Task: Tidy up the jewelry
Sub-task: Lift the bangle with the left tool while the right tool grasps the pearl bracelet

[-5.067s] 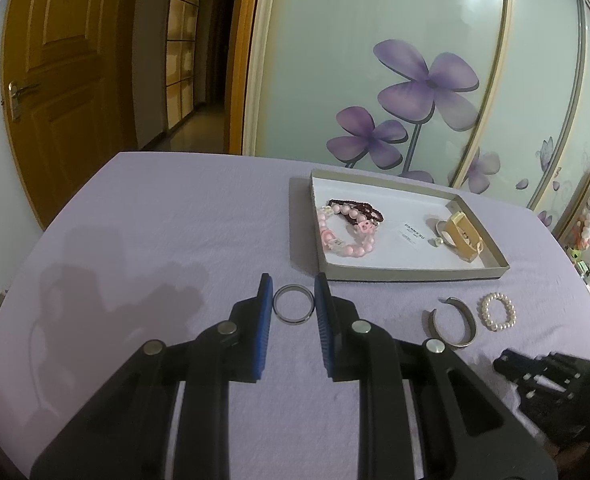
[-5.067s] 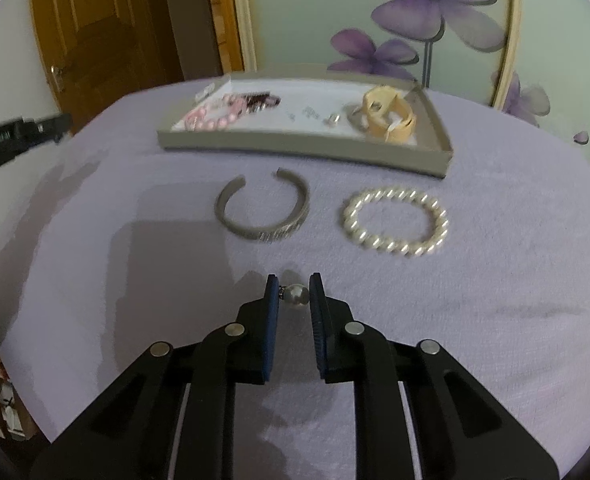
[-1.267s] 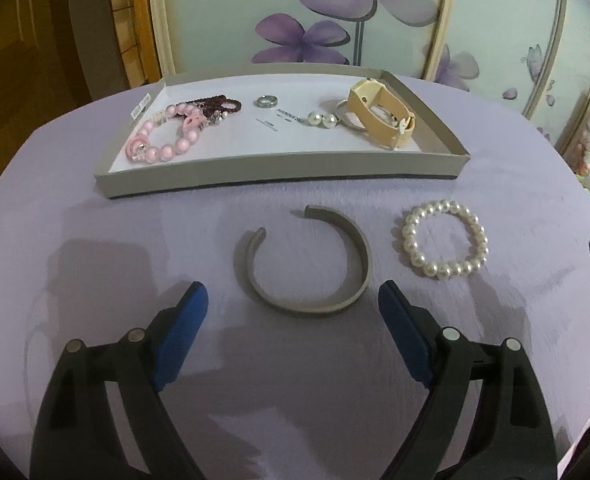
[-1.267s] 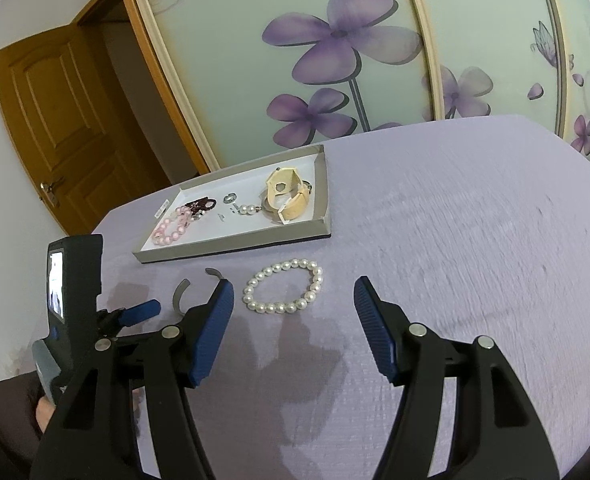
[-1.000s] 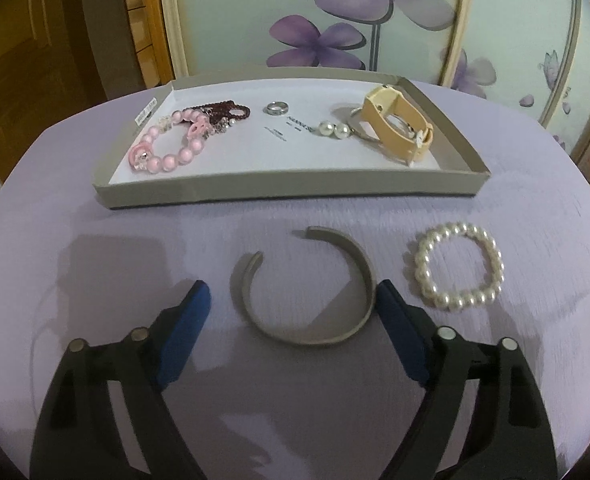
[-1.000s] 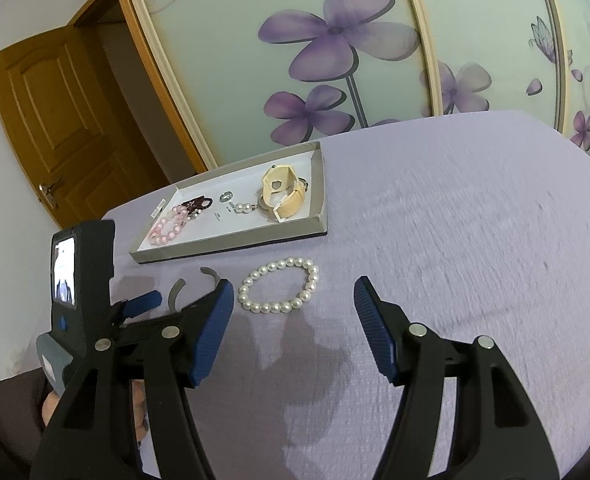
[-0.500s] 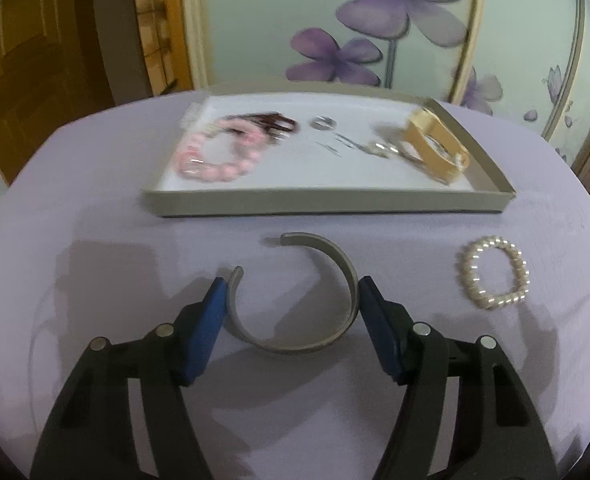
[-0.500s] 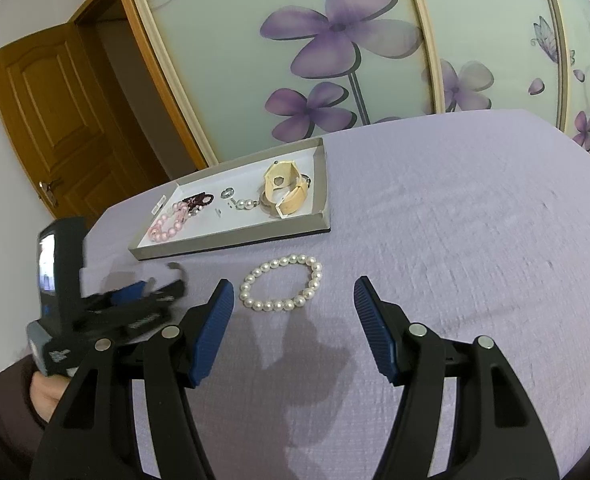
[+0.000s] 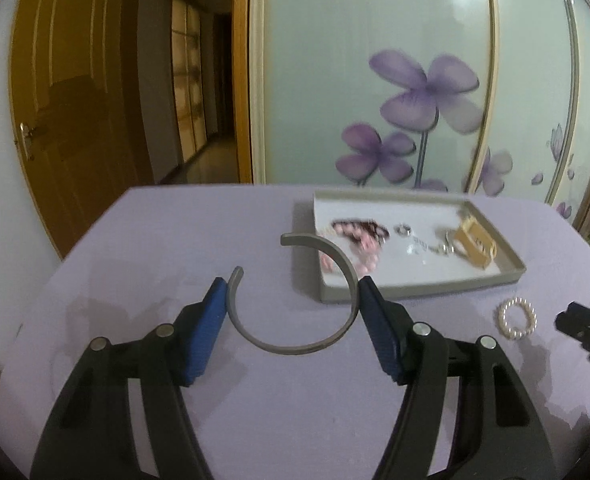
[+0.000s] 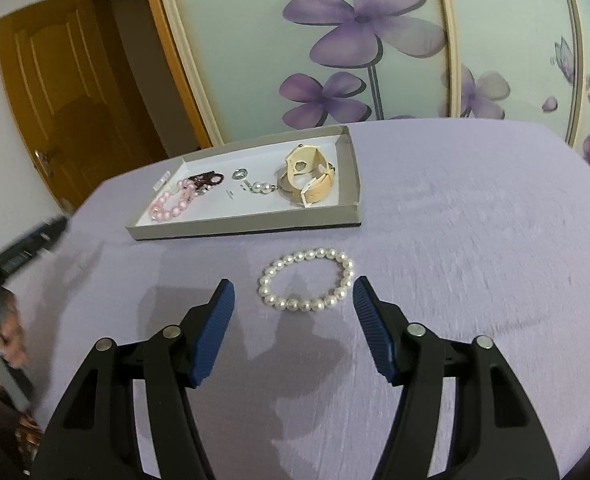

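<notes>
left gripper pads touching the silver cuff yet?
Touching. Left wrist view: both blue pads of the left gripper press the silver cuff from either side, no gap.

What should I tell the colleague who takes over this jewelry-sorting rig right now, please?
Left hand-held gripper: shut on the grey cuff bracelet, pads on both of its sides, cuff apparently raised off the purple tablecloth in front of the tray.
Right hand-held gripper: open, empty, pointing at the white pearl bracelet lying on the cloth.
Done: the tray holds the pink bead bracelet, dark bracelet, small ring, pearl earrings and beige watch.
Left: put the cuff in the tray, then the pearl bracelet.
</notes>
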Tool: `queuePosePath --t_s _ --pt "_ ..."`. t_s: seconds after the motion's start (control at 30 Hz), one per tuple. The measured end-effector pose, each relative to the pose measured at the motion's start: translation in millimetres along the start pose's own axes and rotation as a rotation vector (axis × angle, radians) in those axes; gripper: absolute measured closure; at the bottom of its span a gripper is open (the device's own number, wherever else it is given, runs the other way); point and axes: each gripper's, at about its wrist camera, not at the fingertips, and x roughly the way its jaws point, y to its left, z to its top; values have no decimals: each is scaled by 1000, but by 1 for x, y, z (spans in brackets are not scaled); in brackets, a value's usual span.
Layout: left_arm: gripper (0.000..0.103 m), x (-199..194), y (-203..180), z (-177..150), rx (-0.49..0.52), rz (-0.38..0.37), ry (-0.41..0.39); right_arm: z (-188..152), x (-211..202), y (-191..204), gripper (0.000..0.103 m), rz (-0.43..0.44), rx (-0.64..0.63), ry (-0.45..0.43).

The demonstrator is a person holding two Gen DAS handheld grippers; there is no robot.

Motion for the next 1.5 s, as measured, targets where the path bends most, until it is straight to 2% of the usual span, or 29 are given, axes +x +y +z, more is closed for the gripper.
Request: queuePosePath --t_s 0.07,0.4,0.67,1.2,1.37,1.5 --pt "37 -6 5 4 -6 -6 -23 3 7 1 51 -16 -8 15" --pt "37 -18 20 21 -24 -14 -89 1 27 3 52 -47 -12 61" --pt "37 -16 23 22 -33 -11 -88 3 32 2 52 -69 -21 73" --pt "37 -14 23 23 -32 -12 -86 15 47 -15 59 -135 -4 106" --pt "37 -14 23 23 -31 -12 -85 12 59 -17 70 -145 -11 155" --pt "37 -14 23 23 -32 -11 -85 8 62 -17 71 -147 -9 161"
